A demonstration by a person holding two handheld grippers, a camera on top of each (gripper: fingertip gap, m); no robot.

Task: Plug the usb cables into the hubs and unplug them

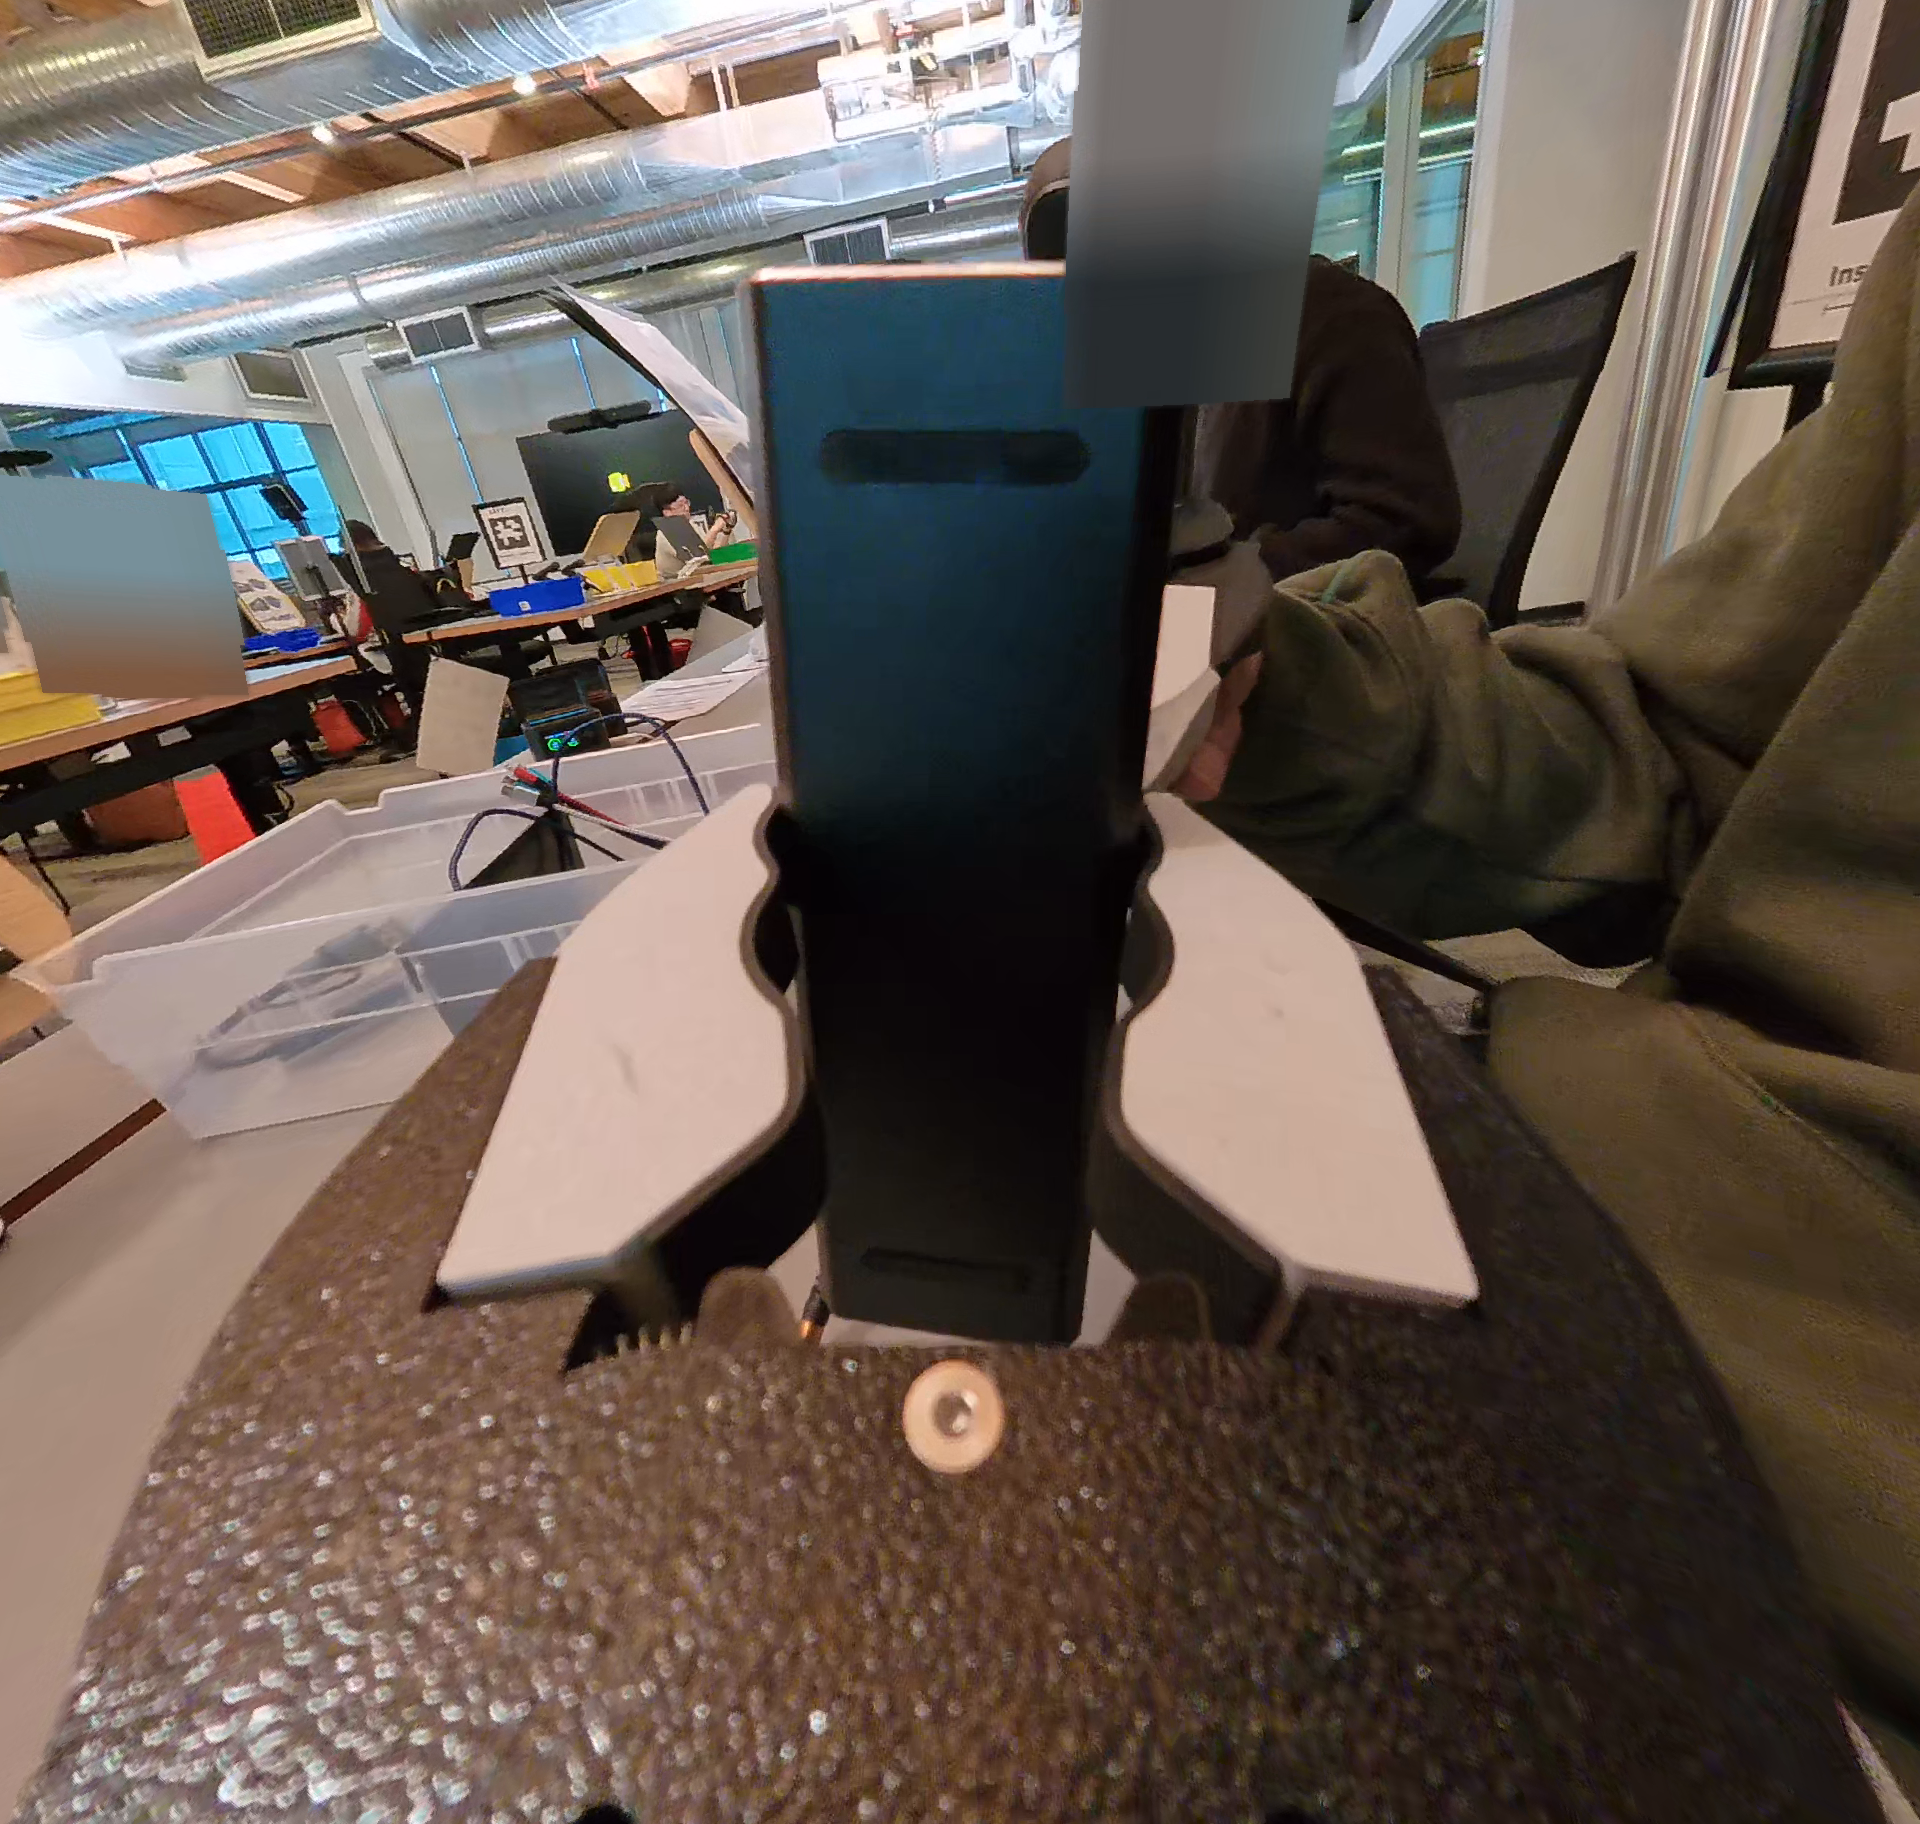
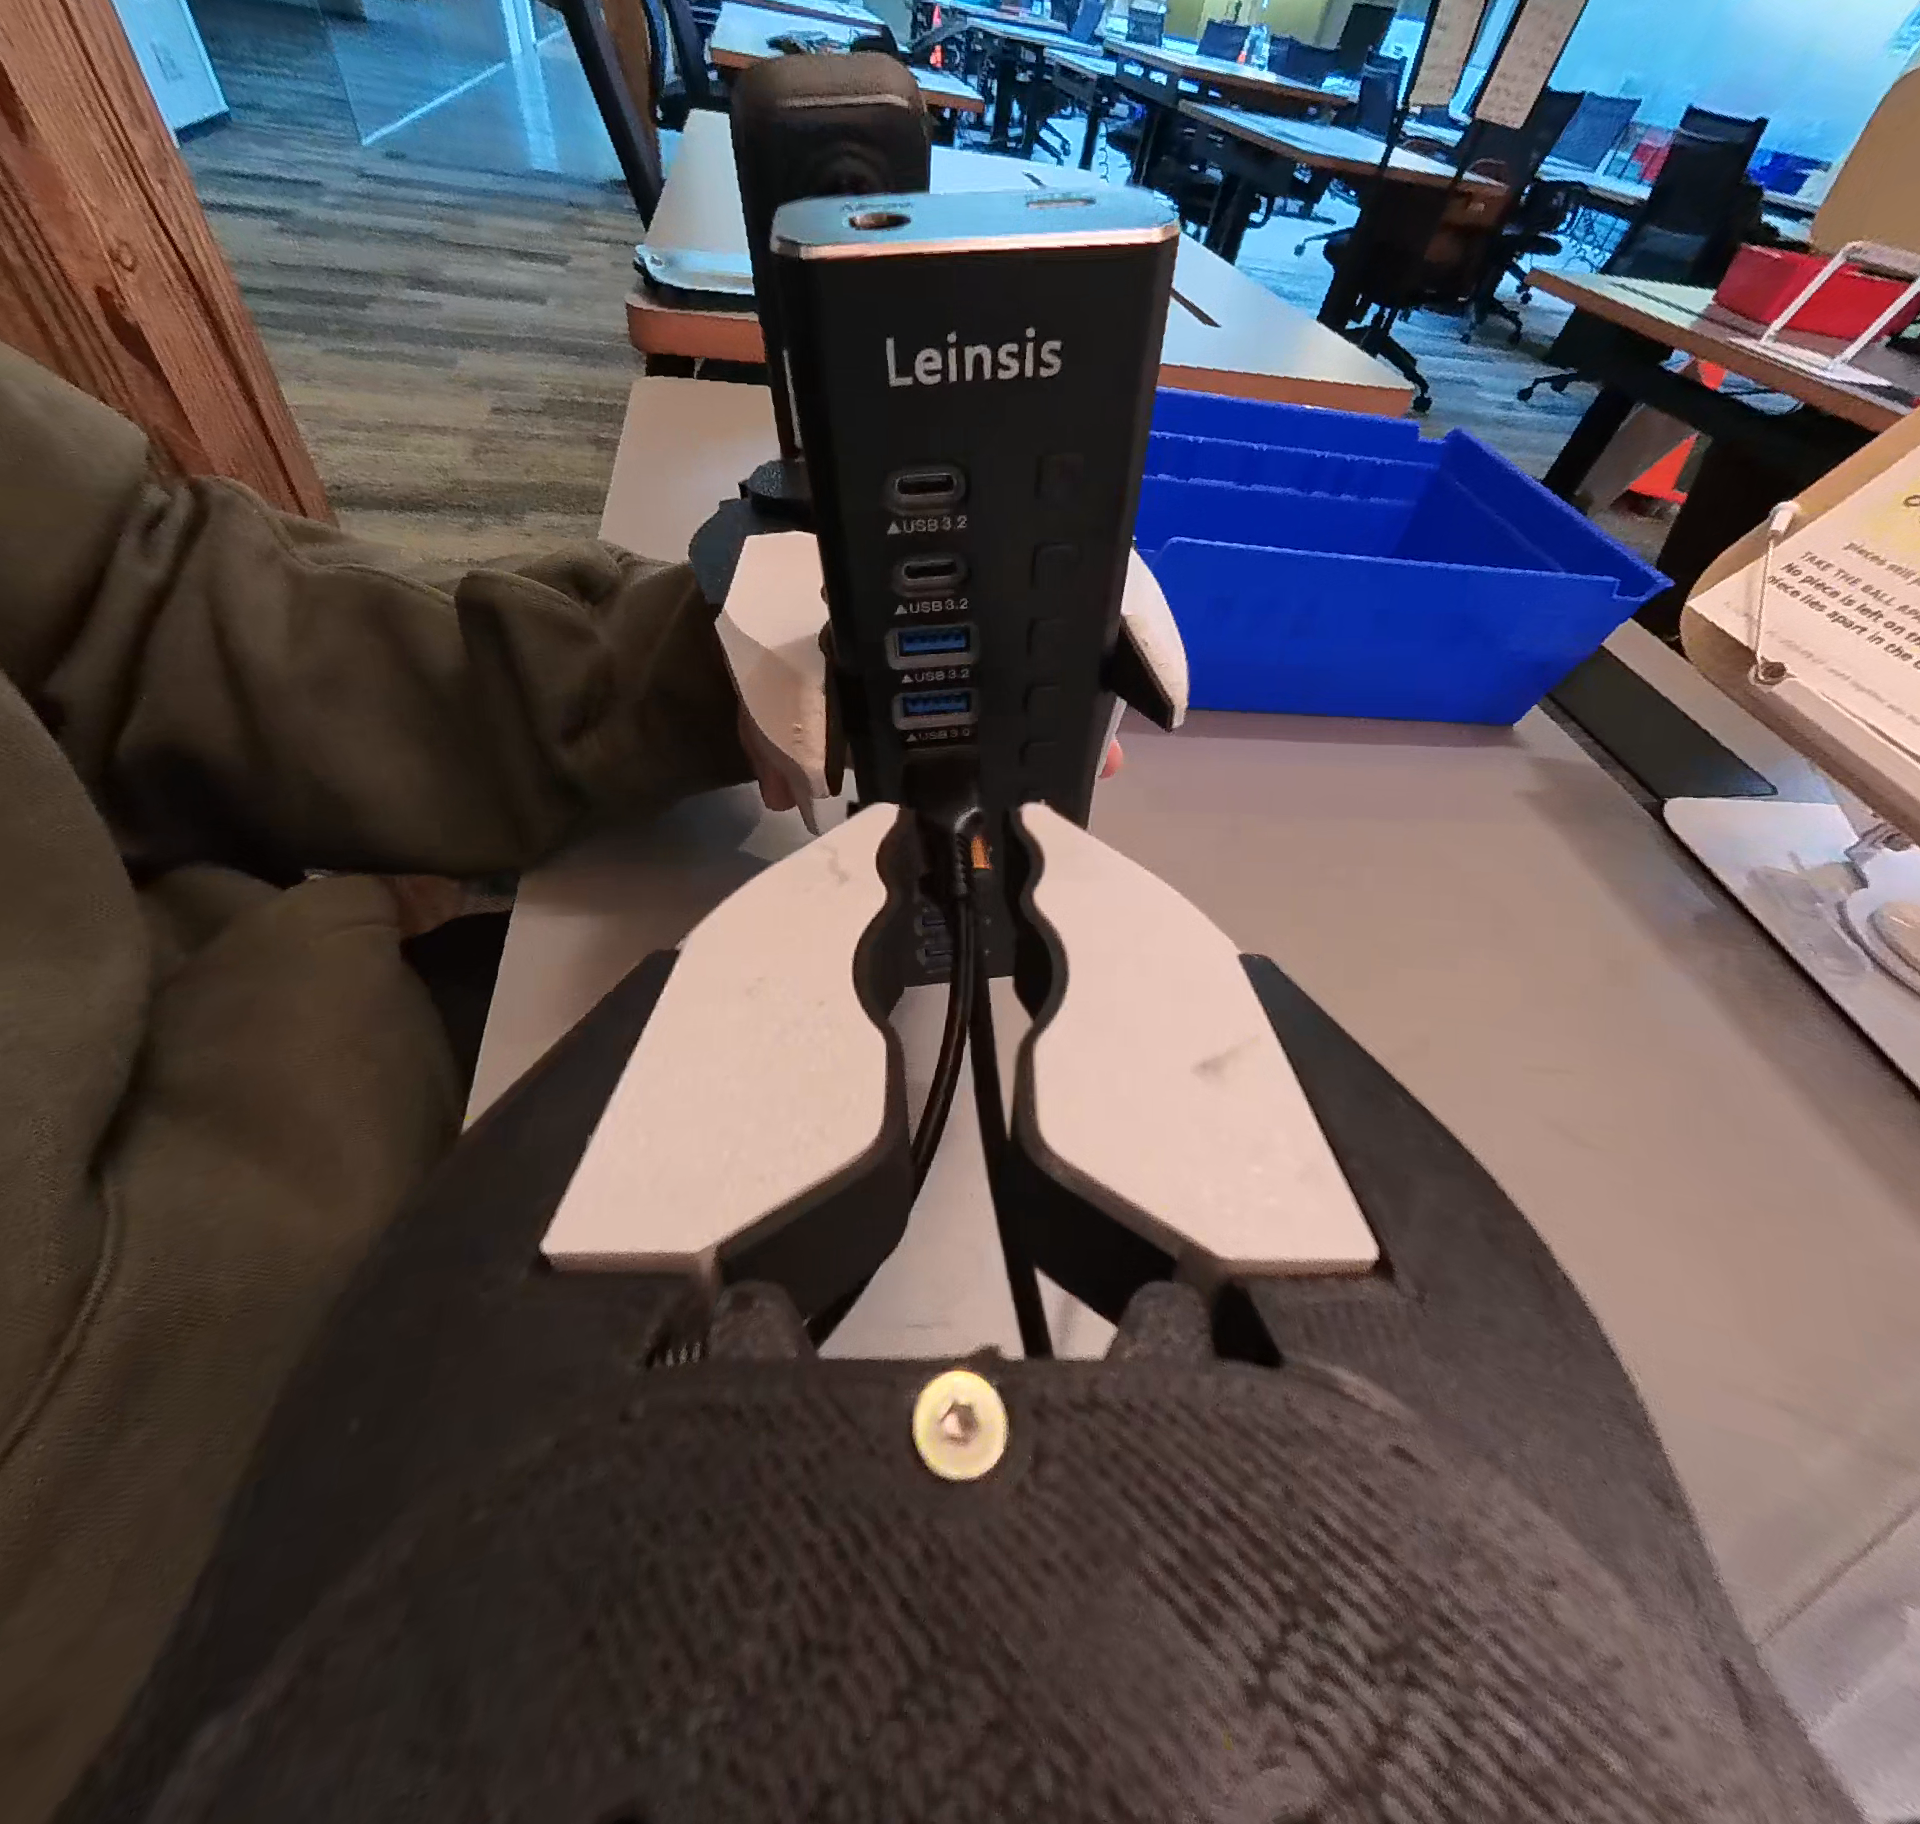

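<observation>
The left gripper (image 1: 951,901) pinches the black USB hub (image 2: 982,569) upright above the grey table (image 2: 1403,995); the hub's plain back fills the left wrist view and hides much of the room. The right gripper (image 2: 956,870) is pressed on a black cable plug (image 2: 951,829) seated in a port low on the hub's face. Right of the hub sits a blue bin (image 2: 1382,569). A clear plastic tray (image 1: 312,922) holding cables lies left of the hub's back. Beyond it are office desks and ceiling ducts.

bare grey table (image 2: 1403,943) right of the upright hub (image 2: 977,548), blue bin (image 2: 1455,631) close behind
</observation>
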